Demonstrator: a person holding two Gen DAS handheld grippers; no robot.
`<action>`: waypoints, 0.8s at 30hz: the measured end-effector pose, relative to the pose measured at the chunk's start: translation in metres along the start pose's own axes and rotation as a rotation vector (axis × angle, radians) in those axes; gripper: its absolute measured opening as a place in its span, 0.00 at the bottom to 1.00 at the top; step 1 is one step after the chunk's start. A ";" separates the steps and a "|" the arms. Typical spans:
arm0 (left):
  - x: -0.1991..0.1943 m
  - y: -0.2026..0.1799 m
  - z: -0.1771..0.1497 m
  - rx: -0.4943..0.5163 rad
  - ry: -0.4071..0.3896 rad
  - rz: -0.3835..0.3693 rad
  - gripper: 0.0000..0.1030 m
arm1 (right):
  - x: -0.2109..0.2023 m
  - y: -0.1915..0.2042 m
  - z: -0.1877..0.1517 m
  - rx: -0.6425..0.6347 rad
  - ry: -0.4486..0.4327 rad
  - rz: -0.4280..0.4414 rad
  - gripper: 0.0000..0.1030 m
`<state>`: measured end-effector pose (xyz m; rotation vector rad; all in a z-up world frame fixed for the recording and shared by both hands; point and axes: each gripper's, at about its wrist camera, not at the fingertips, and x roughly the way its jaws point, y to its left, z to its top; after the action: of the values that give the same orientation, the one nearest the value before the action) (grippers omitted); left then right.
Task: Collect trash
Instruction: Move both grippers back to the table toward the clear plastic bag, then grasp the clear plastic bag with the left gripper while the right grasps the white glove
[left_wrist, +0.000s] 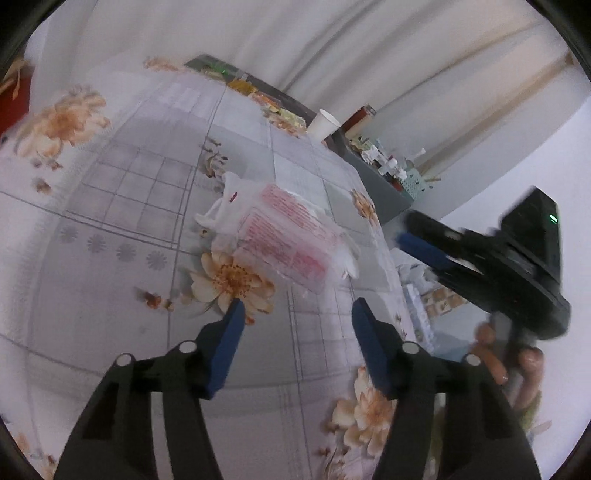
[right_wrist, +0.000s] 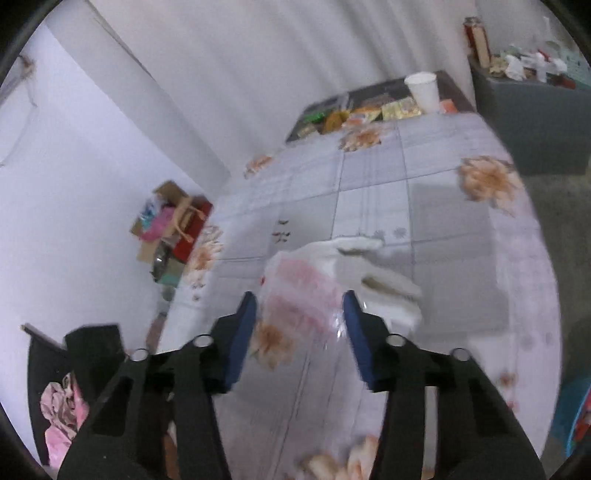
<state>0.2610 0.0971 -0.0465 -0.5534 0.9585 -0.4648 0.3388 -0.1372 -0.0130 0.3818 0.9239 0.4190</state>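
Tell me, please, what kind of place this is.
Probably a room in a home: a table under a floral tablecloth, a paper cup beside snack packets at its far end, and a cluttered side shelf.

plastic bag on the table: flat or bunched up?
Bunched. The plastic bag lies crumpled on the table, white handles sticking out.

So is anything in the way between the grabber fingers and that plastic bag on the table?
Nothing visible is. Only bare flowered tablecloth lies between the left gripper and the plastic bag. The right gripper already has the bag's near end between its open fingers.
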 end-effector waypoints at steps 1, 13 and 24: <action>0.003 0.003 0.001 -0.016 0.002 -0.011 0.53 | 0.007 0.000 0.001 0.000 0.016 -0.009 0.34; 0.041 0.027 0.014 -0.139 0.028 -0.044 0.49 | 0.060 -0.023 -0.010 0.084 0.192 -0.025 0.05; 0.044 0.030 0.015 -0.114 0.022 0.030 0.16 | 0.059 -0.041 -0.035 0.197 0.295 0.142 0.06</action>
<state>0.2999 0.0973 -0.0864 -0.6375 1.0173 -0.3915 0.3492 -0.1380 -0.0923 0.5783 1.2347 0.5246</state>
